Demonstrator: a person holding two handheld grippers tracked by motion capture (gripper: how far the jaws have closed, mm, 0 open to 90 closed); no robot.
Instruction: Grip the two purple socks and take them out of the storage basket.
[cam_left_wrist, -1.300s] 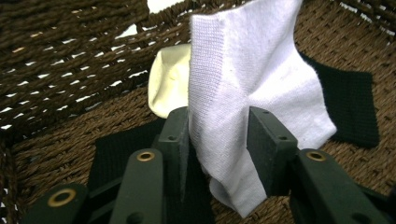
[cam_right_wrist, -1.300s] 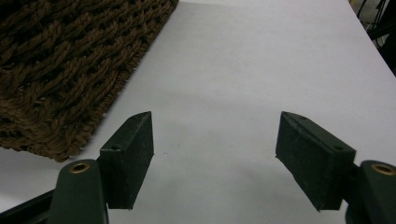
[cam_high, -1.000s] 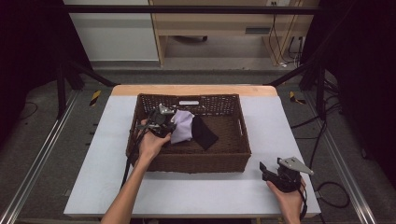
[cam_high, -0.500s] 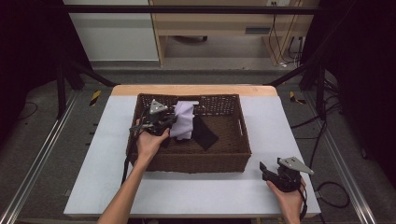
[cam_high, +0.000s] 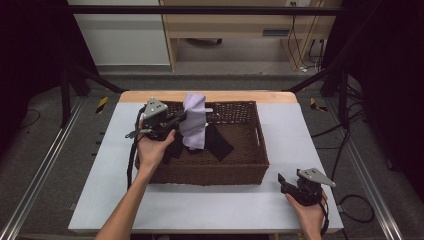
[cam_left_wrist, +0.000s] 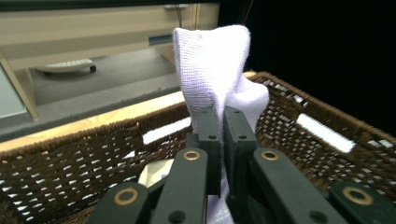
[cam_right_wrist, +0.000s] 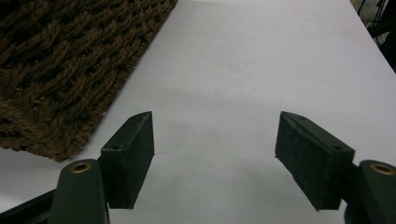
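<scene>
The left gripper (cam_high: 172, 120) has its jaws clenched on a pale lilac sock (cam_left_wrist: 212, 70), pinching a fold of it; most of the cloth stands up beyond the jaw tips, with a little trailing below them. In the high view the sock (cam_high: 194, 120) hangs from the jaws over the middle of the wicker basket (cam_high: 250, 170), lifted clear of its floor.

The right gripper (cam_right_wrist: 215, 154) rests low over the white surface (cam_right_wrist: 243, 56) with its jaws released and nothing between them; a corner of the basket (cam_right_wrist: 56, 70) sits just off the left jaw.

To my eye the grip is the weak spot: the jaws hold only a thin fold, so a quick swing could let the knit slide out and drop back in. The dangling end could also catch on the woven rim, or drag the dark cloth (cam_high: 217, 142) lying just beneath it, if the lift goes sideways too soon.

Count: one basket, one pale sock, dark cloth in the basket that I cannot count for certain, two grippers.
</scene>
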